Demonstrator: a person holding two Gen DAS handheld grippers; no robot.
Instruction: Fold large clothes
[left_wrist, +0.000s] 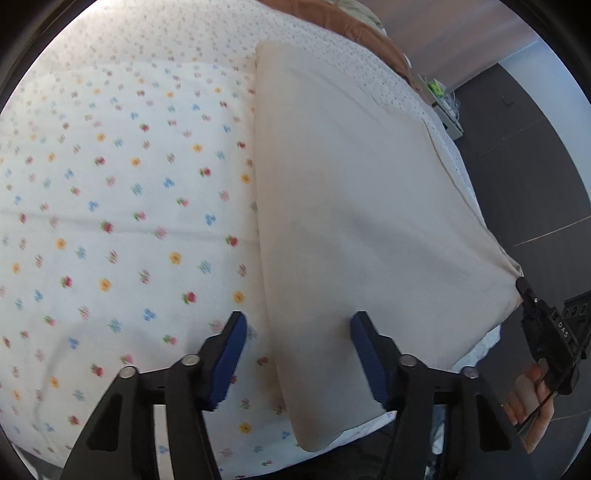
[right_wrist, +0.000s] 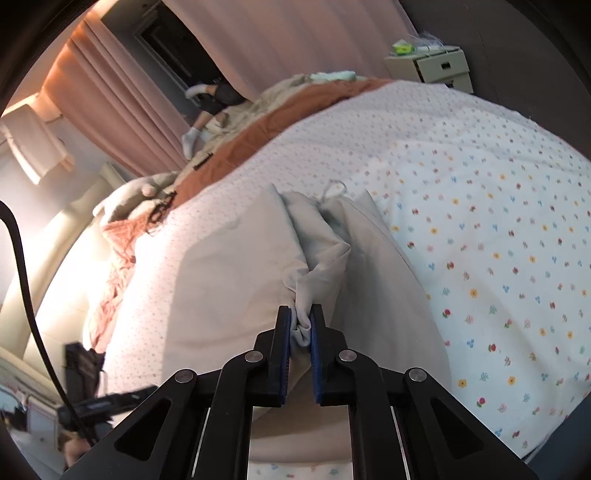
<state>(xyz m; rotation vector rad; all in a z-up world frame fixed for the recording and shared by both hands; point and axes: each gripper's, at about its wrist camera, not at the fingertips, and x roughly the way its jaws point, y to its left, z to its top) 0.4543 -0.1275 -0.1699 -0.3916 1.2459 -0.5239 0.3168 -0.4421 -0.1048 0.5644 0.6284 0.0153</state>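
I hold two tools, one in each hand. My right tool (right_wrist: 300, 325) is pinched nearly shut on a bunched corner of the cloth (right_wrist: 325, 258), a wad of it squeezed between the two blue pads (right_wrist: 283, 347). From the left wrist view that same right tool (left_wrist: 524, 291) shows at the far right, its black tip gripping the cloth's (left_wrist: 369, 221) right corner and pulling it taut off the edge of the bed (left_wrist: 110, 184), with my hand (left_wrist: 532, 402) below it.

My left tool (left_wrist: 297, 325) stands about half open. Its pads straddle the near left edge of the cloth without pressing on it: the left pad (left_wrist: 231, 354) is over the sheet, the right pad (left_wrist: 365, 354) over the cloth.

There is one cloth, plain cream, smooth and matte, folded into a long panel lying on the right part of the bed, with a soft rounded fold along its left side. The sheet under it is white with small red, blue and yellow flowers, lightly creased. Farther back lies a rust-brown blanket (right_wrist: 266, 125). Pink curtains (right_wrist: 122, 110) hang in pleats behind, and one pale bedside cabinet (right_wrist: 436, 68) stands far right.
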